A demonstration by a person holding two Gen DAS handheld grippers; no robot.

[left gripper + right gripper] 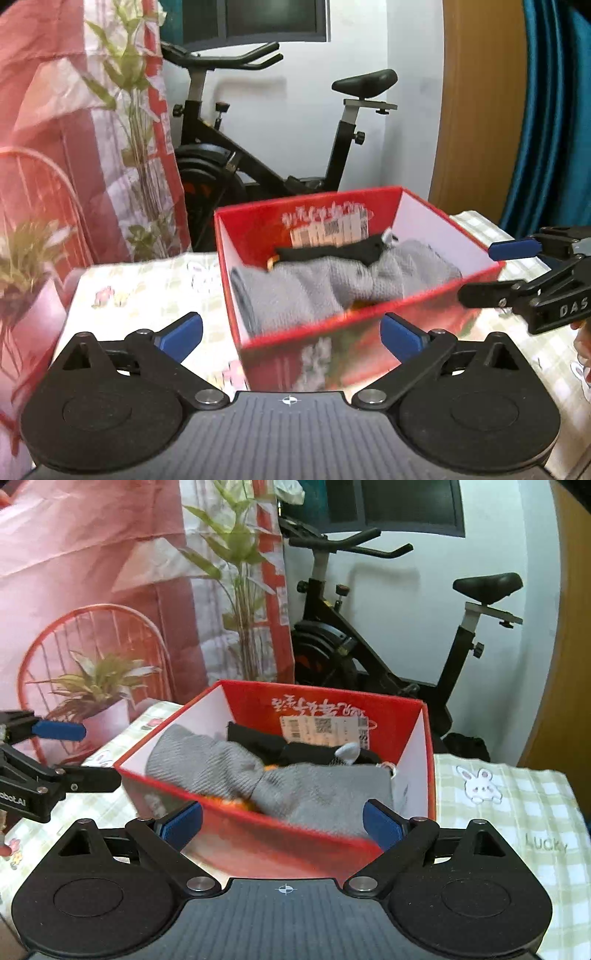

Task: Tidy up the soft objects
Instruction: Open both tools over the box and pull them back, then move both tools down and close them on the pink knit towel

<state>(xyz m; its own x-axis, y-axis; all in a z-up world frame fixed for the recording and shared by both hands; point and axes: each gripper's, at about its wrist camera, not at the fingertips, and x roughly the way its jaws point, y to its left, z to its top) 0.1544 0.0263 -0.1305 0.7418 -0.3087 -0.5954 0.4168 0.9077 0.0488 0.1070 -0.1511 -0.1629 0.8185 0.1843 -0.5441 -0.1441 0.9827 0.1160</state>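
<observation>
Lying crumpled in the red box [280,834], the grey knit cloth [303,786] is ribbed; both tongs spread, empty.

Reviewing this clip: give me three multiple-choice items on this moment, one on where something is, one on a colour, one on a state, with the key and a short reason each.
1. Where is the grey knitted cloth?
A. spread on the checked tablecloth
B. inside the red box
C. draped over the exercise bike

2. What colour are the pads on the claw fingers?
A. blue
B. yellow
C. white

3. How does the left claw stand?
A. shut on the grey cloth
B. shut on the box rim
C. open, nothing between its pads

Key:
1 B: the cloth lies in the red box, on top of a black garment.
2 A: both views show blue pads.
3 C: its fingers are spread wide in front of the box and grip nothing; the right claw is open too.
</observation>
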